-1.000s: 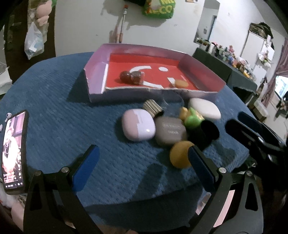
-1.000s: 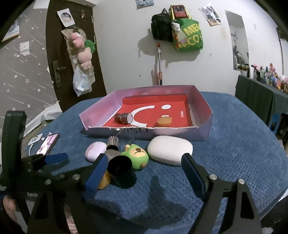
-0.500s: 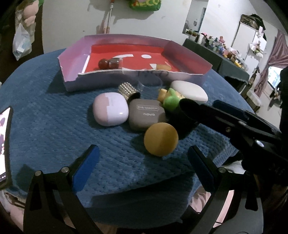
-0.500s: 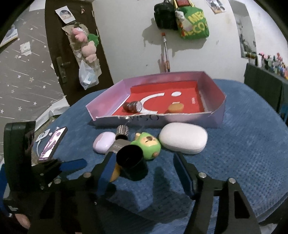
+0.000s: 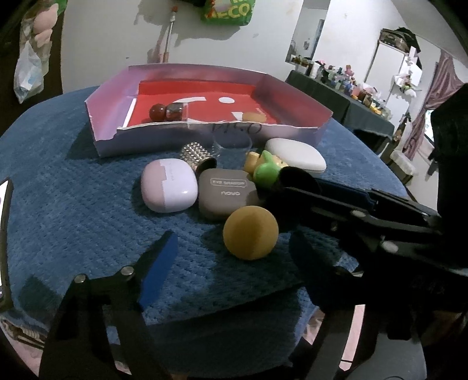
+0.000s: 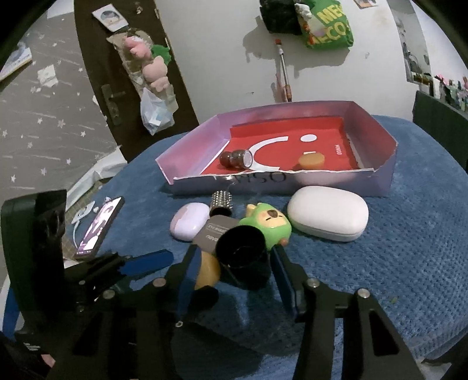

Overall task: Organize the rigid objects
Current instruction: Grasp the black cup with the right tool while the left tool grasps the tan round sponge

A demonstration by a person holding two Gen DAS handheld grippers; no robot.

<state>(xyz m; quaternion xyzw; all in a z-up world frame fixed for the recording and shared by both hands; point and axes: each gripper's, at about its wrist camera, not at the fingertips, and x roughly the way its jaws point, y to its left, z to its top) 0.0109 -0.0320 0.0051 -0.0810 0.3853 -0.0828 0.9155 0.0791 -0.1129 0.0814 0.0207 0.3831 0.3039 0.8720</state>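
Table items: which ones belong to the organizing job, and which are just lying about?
Job items: black cup between the right gripper fingers, green figure, white case, lilac case, grey eyeshadow case, studded cap, yellow puff, tray.

Lying about: phone, green bag, plush toys on the door.

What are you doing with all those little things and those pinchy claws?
A person is tidying small things into the purple box with two hand-held claws. The right claw sits around the black cup, one finger on each side, apparently not squeezing yet. The left claw is open near the yellow ball. A brown bottle and an orange disc are already in the box. The green toy and the white case wait on the blue cloth.
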